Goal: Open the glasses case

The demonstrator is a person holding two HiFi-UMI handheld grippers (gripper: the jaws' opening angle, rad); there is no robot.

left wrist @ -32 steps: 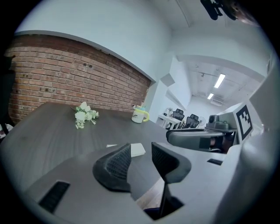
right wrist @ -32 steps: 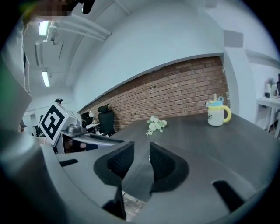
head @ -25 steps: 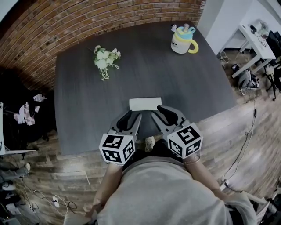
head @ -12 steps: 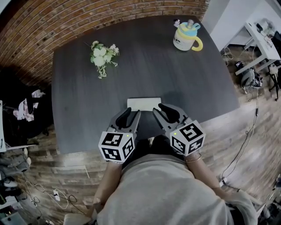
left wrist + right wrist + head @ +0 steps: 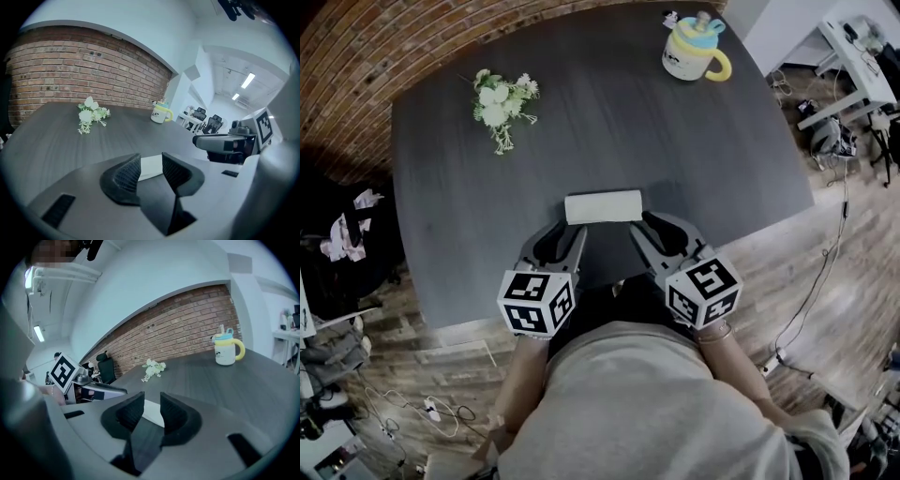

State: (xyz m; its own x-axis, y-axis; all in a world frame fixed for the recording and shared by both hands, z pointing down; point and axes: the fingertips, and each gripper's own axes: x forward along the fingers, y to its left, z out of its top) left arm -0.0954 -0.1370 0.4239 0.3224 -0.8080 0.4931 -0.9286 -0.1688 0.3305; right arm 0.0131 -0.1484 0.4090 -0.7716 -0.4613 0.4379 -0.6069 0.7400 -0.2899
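Inspection of my 2 grippers and the work surface.

1. Glasses case (image 5: 603, 206): white, closed, lying flat with its long side across the near part of the dark grey table (image 5: 675, 141), close to the near edge. It lies directly ahead of both grippers.

2. Left gripper (image 5: 558, 242): my jaws stand apart and released. They have just closed in slightly, and nothing is pinched between them. In the left gripper view the case (image 5: 150, 168) shows through the gap just past the tips of the left gripper (image 5: 151, 161). From the head view the tips sit by the case's left end. I cannot tell whether they touch it.

3. Right gripper (image 5: 659, 230): my jaws are apart and have just eased a little wider, and the pads press on nothing. In the right gripper view of the right gripper (image 5: 152, 401), a strip of the case (image 5: 152, 412) shows beyond the gap. From above, the tips sit at the case's right end, near or touching.

4. Both grippers angle downward toward the table and are spread 1 to each end of the case.

5. Other items: a small bunch of white flowers (image 5: 500, 101) lies on the far left of the table. A cream mug (image 5: 694, 52) with a yellow handle stands at the far right. Both are well apart from the case.
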